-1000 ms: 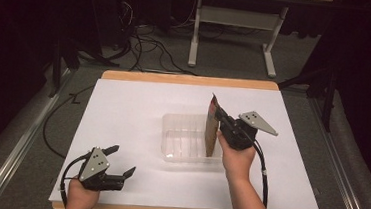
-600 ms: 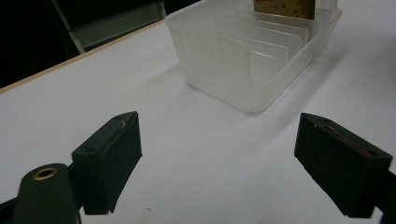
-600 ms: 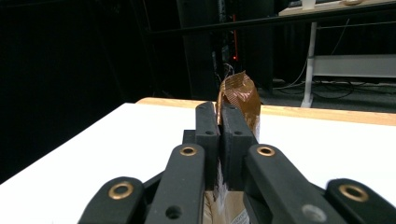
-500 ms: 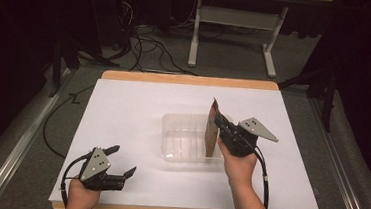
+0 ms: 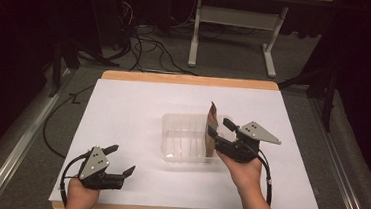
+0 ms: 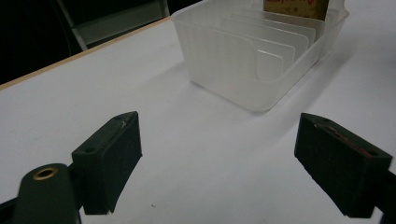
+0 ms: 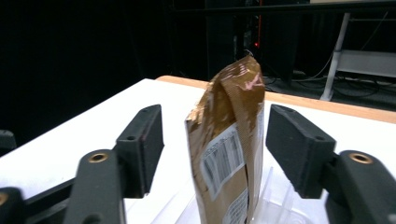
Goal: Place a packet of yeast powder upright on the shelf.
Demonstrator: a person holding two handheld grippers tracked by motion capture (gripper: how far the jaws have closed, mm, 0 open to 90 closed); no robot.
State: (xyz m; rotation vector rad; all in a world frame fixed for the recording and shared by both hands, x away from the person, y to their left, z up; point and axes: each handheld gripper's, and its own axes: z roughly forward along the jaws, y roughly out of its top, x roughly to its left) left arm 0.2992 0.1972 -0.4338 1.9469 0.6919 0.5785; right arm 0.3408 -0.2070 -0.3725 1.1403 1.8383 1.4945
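Nearest me, my left gripper (image 5: 117, 160) sits low over the near left corner of the white-topped table (image 5: 133, 110), its black jaws spread wide with nothing but bare white surface between them; in the left gripper view the two pads (image 6: 112, 158) stand well apart and point toward the container.

Further in, toward the middle of the table and a little right of centre, stands the clear plastic rectangular container (image 5: 185, 144) with upright divider ribs inside it. In the left gripper view its ribbed wall (image 6: 233, 60) lies ahead of the jaws, well apart from them.

At the container's right end my right gripper (image 5: 220, 128) comes in over the rim. Its jaws have just been opening, and they now stand apart on either side of the tall brown foil packet (image 5: 211, 131) with a barcode label. In the right gripper view the packet (image 7: 231, 149) stands upright between the two pads (image 7: 294, 144), with a gap showing on each side, so the pads are not pressing on it. The packet's lower end sits inside the container at its right end, and its crimped top rises well above the rim.

Beyond the far edge of the table I see a white metal frame (image 5: 230, 23) on the floor among dark cables (image 5: 143, 46).
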